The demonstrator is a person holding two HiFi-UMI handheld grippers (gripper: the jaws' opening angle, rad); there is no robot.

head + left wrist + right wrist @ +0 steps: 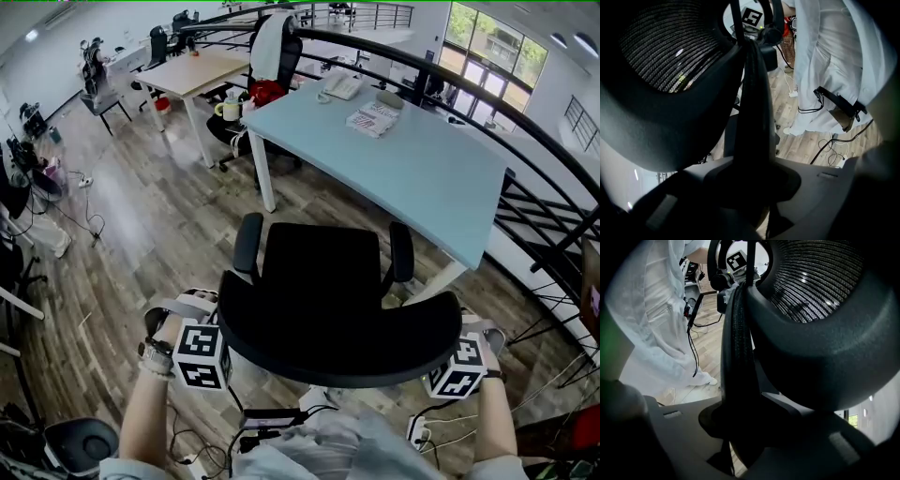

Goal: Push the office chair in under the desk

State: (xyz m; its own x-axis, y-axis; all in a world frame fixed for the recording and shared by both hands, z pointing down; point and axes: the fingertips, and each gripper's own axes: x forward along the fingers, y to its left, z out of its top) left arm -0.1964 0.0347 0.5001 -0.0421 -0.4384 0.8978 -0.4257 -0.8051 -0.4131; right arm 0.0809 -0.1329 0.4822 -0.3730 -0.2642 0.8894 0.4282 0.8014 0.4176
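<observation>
**Head view.** The office chair point(319, 272) stands on the wood floor point(150, 225), on the near side of the pale blue tabletop point(422, 159). Its seat faces the tabletop and is not yet under it. My left tool point(201, 354) and right tool point(457, 367) sit at the two ends of the backrest top point(347, 342).

The tabletop's near edge runs skewed to the chair. One white leg point(265, 183) stands far left. A slanted leg point(441, 279) is just beside the right armrest point(401, 251). That right side looks the tight one to me.

- Push evenly with both tools, low and level.
- Swing the seat square to the edge first, so both armrests enter between the legs.
- I can't tell whether the armrests clear the underside, so go slowly.

There is open floor to the left and a black railing point(553, 216) to the right. Cables point(272, 422) lie by my feet.

**Left gripper view.** The jaws are clamped on the backrest's dark rim point(752, 117), with the mesh point(665, 51) to the left.

**Right gripper view.** The same here: the jaws are clamped on the rim point(736, 348), with the mesh point(811, 282) to the right. Both grips look firm enough to steer with.
</observation>
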